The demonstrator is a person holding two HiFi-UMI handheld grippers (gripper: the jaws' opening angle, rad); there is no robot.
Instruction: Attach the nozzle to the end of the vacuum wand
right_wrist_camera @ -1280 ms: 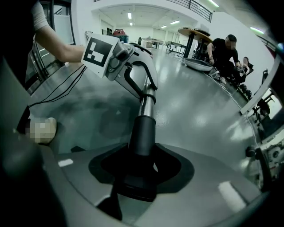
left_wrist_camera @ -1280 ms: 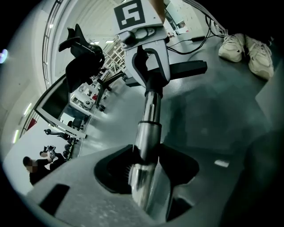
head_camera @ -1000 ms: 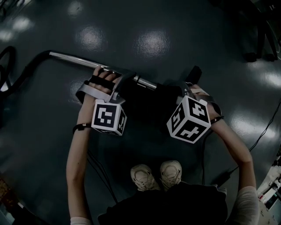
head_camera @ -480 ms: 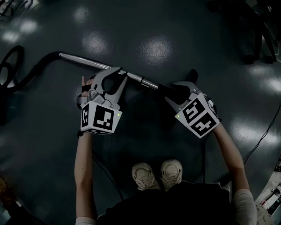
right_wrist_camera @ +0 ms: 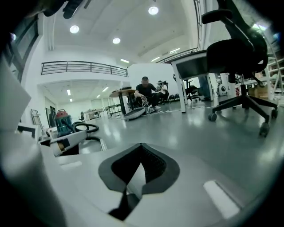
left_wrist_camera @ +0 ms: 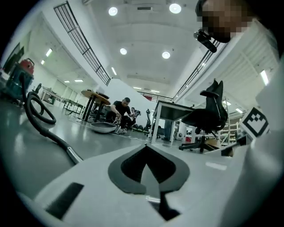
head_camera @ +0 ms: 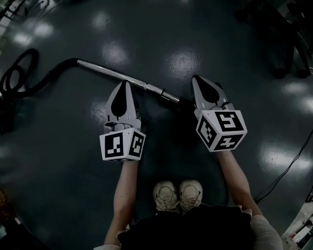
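Fingers together and empty, left gripper (head_camera: 122, 87) and right gripper (head_camera: 196, 80) hover over wand (head_camera: 117, 75) on floor (head_camera: 58, 146); best reopen wide before regrasping wand's end.

Glossy grey floor (right_wrist_camera: 199, 133) catching the round ceiling lights (right_wrist_camera: 153, 9). Black office chair (right_wrist_camera: 239, 55) near right, desk (right_wrist_camera: 191, 64) just behind it, railed balcony (right_wrist_camera: 80, 68) far left.
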